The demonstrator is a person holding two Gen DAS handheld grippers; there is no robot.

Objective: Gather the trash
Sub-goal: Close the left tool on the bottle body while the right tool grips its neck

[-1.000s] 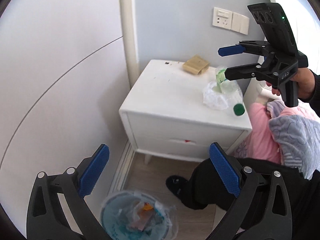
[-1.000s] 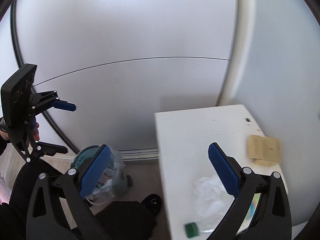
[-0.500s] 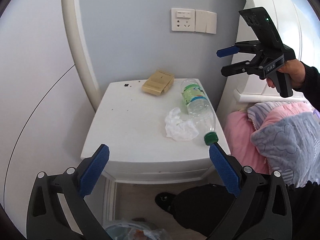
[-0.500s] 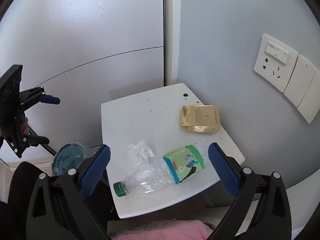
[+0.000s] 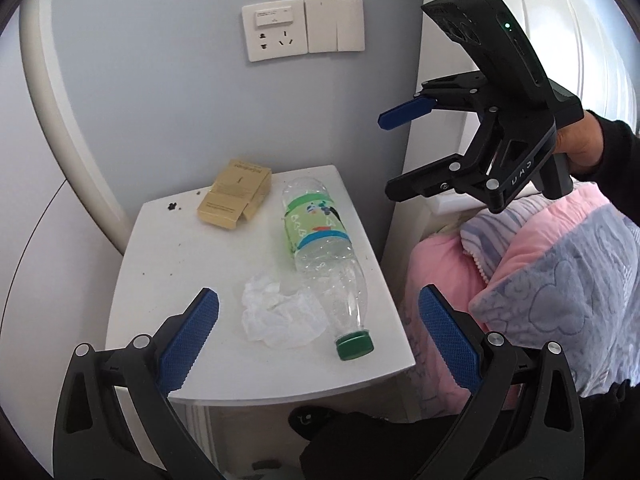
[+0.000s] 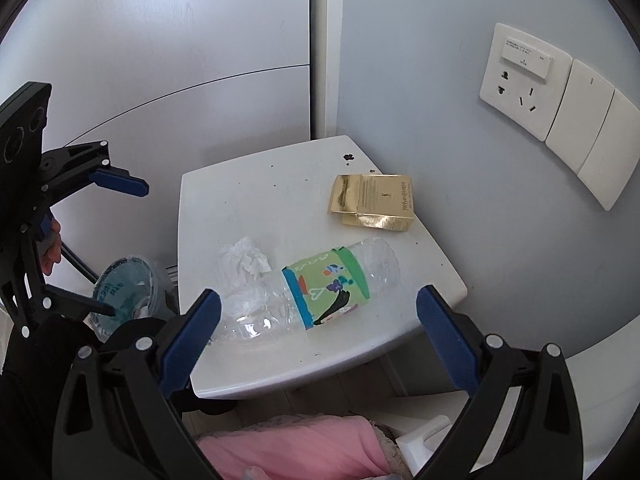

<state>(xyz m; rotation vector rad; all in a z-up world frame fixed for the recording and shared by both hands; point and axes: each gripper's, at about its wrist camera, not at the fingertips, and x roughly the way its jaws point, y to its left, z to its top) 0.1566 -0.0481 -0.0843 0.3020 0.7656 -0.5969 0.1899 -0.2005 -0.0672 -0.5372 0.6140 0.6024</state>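
Both wrist views have swung from the wall and the floor bin onto the white desk (image 5: 256,376) over the last second; the trash now sits centred and larger in frame, so both grippers have closed in on it. Nothing on the desk has moved and nothing is picked up yet.

Left gripper (image 5: 318,338): fingers wide open, empty, hovering over the desk's near edge at 6 o'clock, framing the crumpled tissue (image 5: 280,318) and the green cap (image 5: 354,346) of the plastic bottle (image 5: 320,248). The bottle lies on its side, cap toward 6 o'clock, base toward 12, touching the tissue. The gold box (image 5: 234,196) lies at 11 o'clock, apart from the bottle.

Right gripper (image 6: 318,328): fingers also wide open, empty, straddling the bottle (image 6: 320,286) from above; not touching it as far as I can tell. In the left view it hangs in the air at 2 o'clock.

The bin (image 6: 122,296) with liner sits on the floor at 9 o'clock in the right view, beside the desk.

Judgement: approach phase done, first grasp is next. All three items are still to collect.
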